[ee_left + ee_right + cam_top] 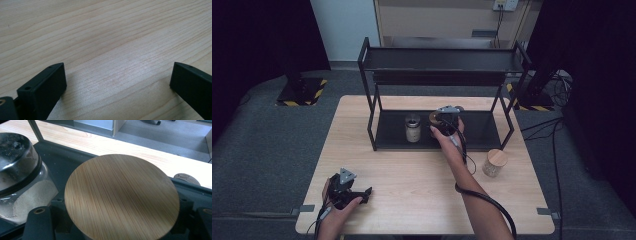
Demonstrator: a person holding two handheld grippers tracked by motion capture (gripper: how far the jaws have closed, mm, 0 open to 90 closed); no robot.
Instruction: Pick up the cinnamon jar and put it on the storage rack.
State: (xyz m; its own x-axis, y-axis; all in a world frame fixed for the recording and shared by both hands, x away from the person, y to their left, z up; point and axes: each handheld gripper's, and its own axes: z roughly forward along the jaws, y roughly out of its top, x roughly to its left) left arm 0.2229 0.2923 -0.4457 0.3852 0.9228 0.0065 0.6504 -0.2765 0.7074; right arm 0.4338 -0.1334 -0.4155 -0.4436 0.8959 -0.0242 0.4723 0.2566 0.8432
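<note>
Right hand-held gripper [447, 120] sits at the rack's [369, 80] lower shelf, jaws clamped on a jar with a round wooden lid [122, 196]; in the right gripper view we see that lid close up between the two black jaws. The jar stands on the dark lower shelf [482, 131], roughly at its middle, toward the far edge of the table [412, 200].

Just to its left on the same shelf we see a second jar [413, 128], metal lid, pale powder inside, near but apart from the held one.

A third jar with a wooden lid [495, 162] stands on the table itself, outside the rack, near the right edge.

Left hand-held gripper [346, 187] rests by the near left corner of the table, jaws spread wide, nothing between them; in the left gripper view we see bare wood grain [112, 50] between the jaws.
</note>
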